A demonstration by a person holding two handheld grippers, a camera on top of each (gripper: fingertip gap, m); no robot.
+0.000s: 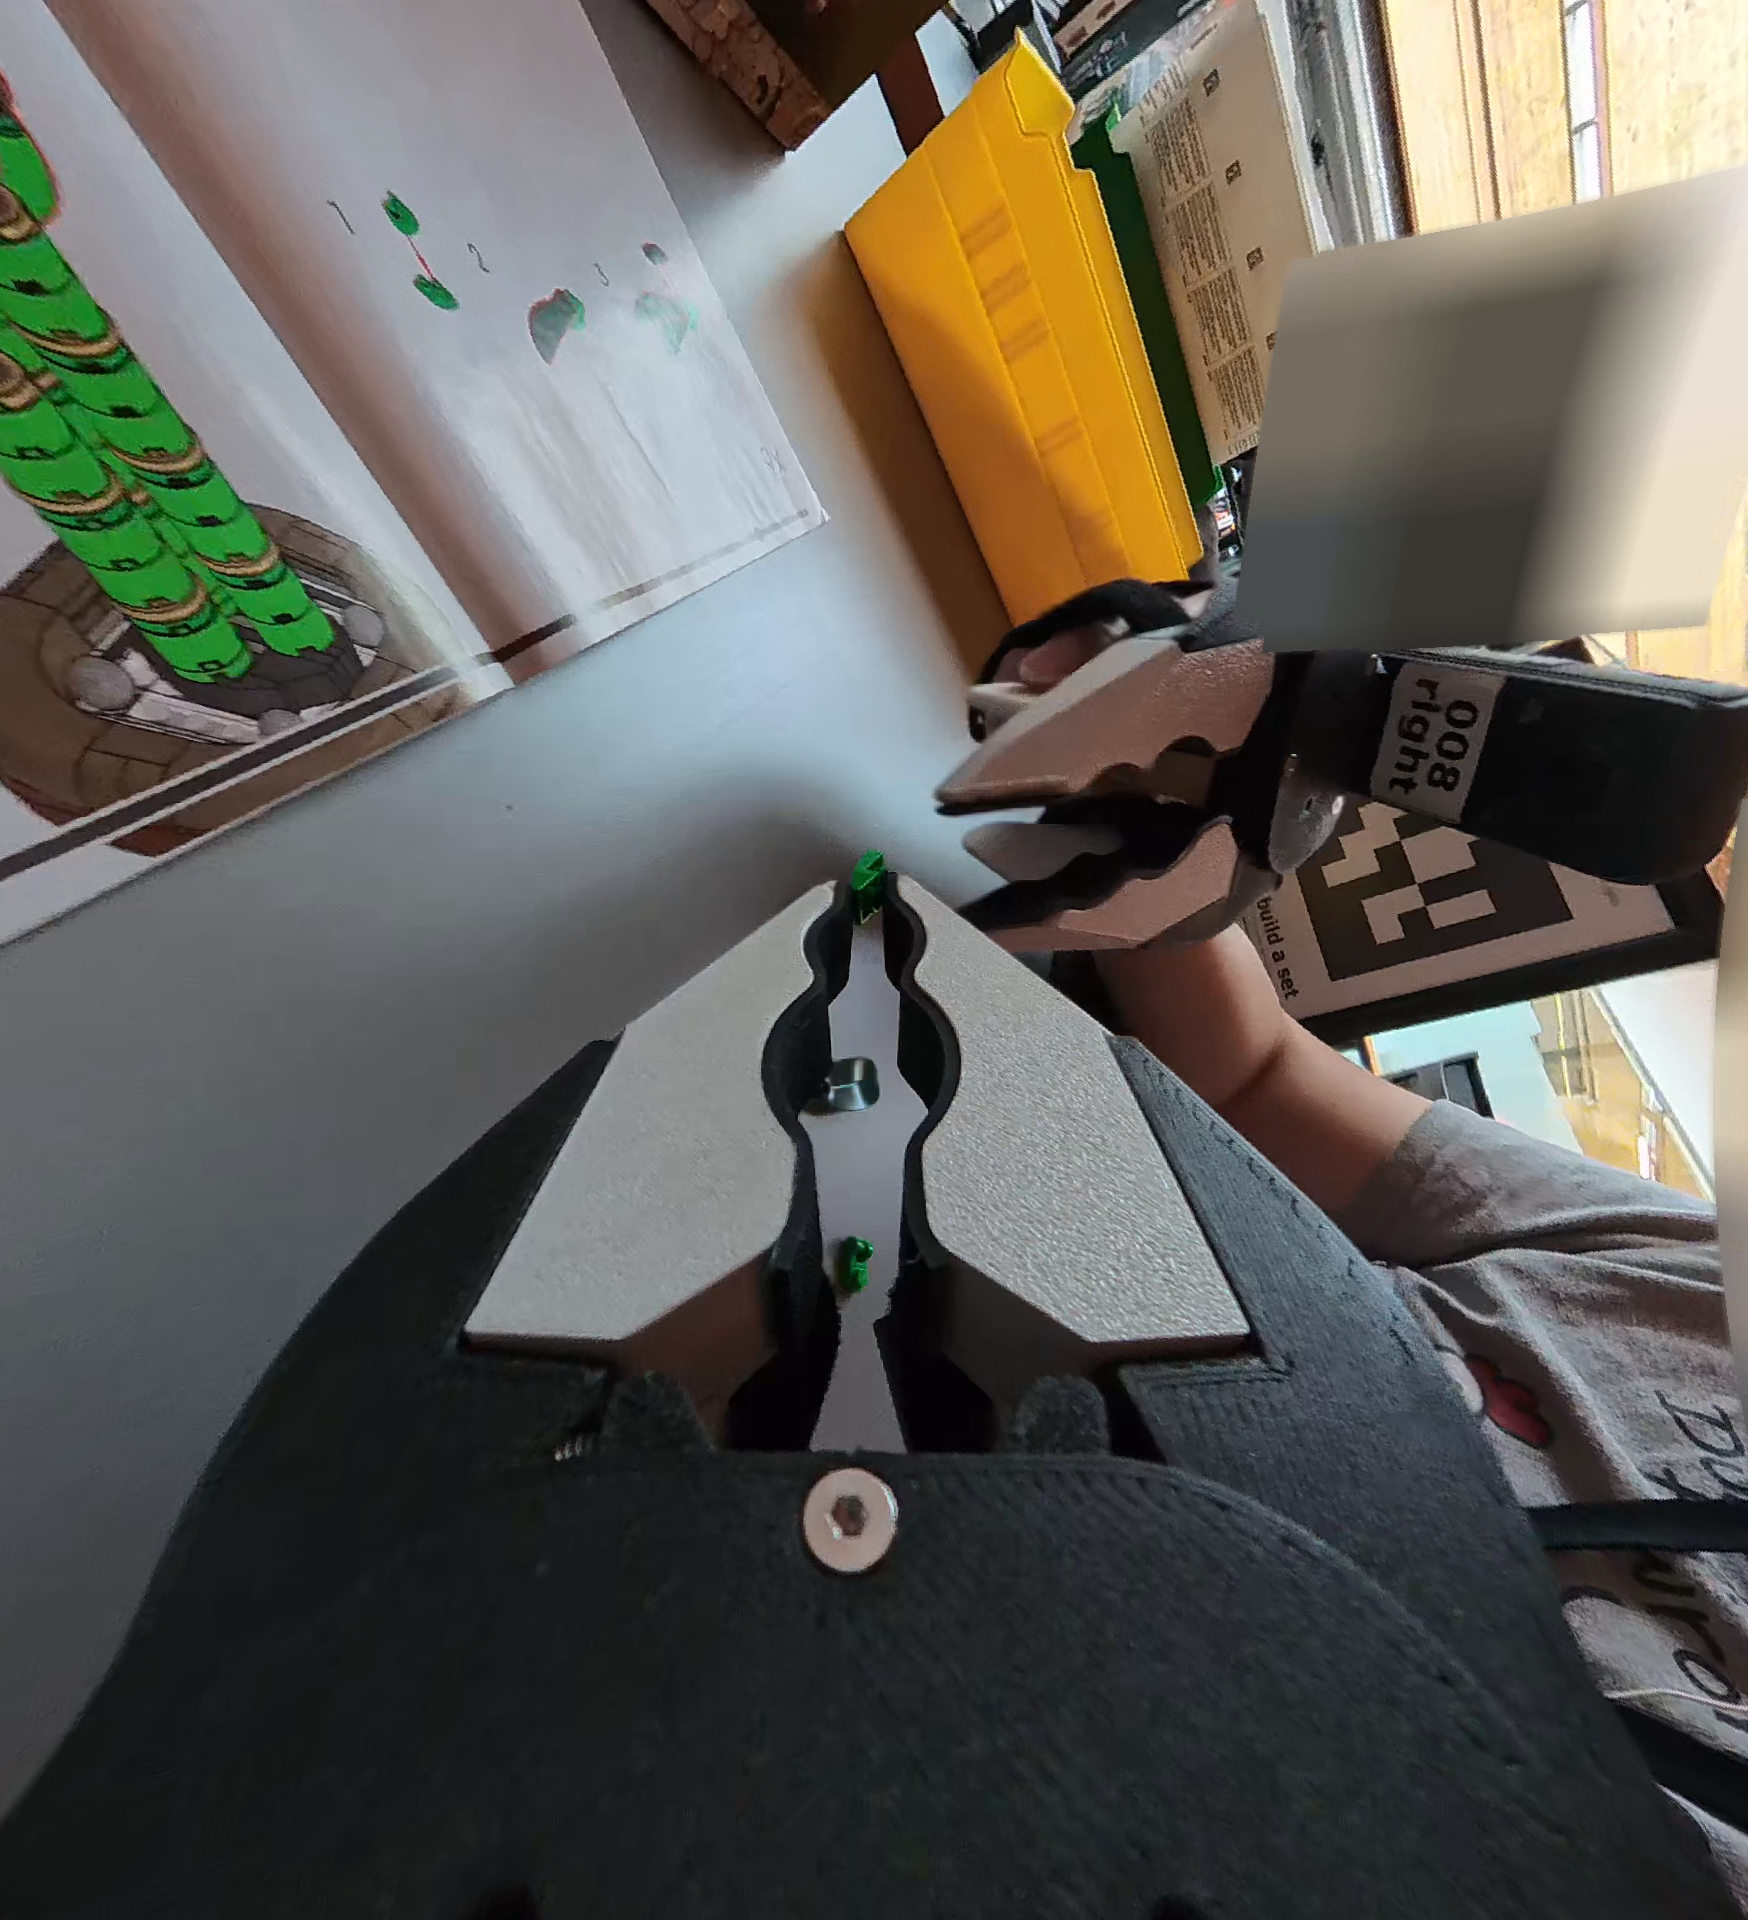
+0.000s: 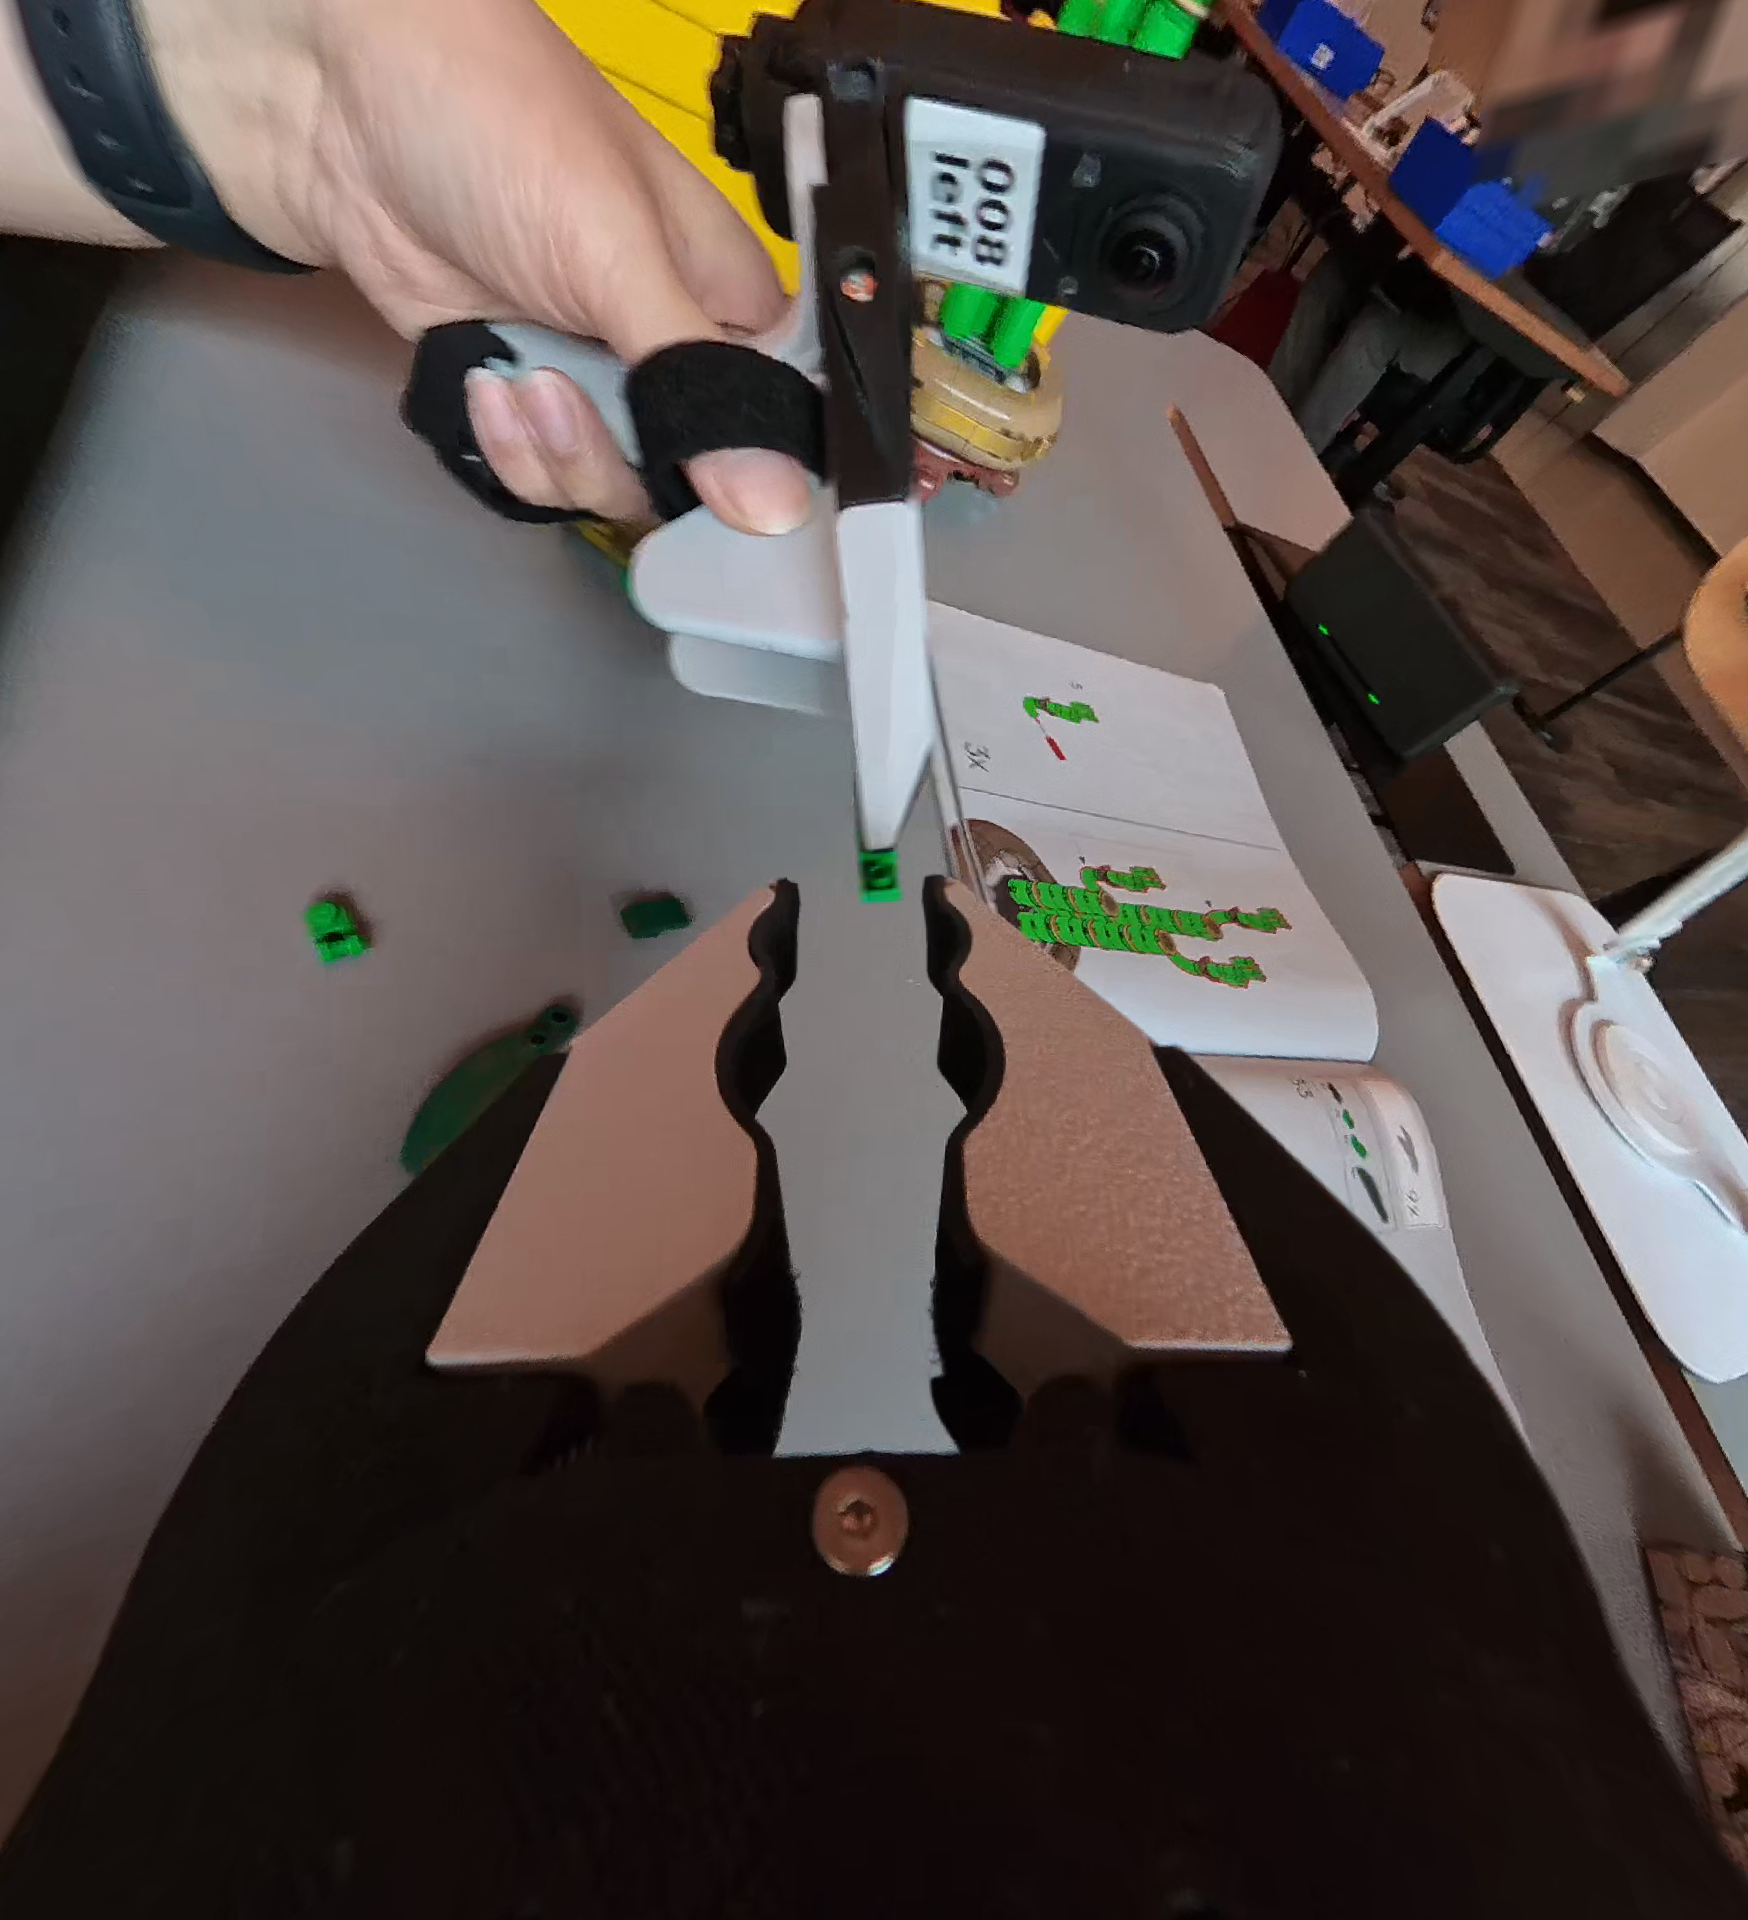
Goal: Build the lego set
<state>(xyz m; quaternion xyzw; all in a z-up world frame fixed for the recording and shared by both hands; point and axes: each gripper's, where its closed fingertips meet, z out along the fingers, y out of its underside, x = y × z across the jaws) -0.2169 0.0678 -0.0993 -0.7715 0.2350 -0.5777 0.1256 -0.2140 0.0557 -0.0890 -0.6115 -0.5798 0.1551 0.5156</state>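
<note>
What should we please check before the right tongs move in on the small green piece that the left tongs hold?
1. Left tongs pinch the small green piece at their tips: ok.
2. Right tongs open, nothing between them: ok.
3. Piece lined up with the gap of the right tongs: ok, just ahead of it in the right wrist view.
4. Piece's stud orientation for mating: cannot tell, too small.
5. Spare parts in reach on the grey table, a bright green brick, a dark green piece and a dark green leaf: ok.
6. Instruction booklet open: ok.
</note>
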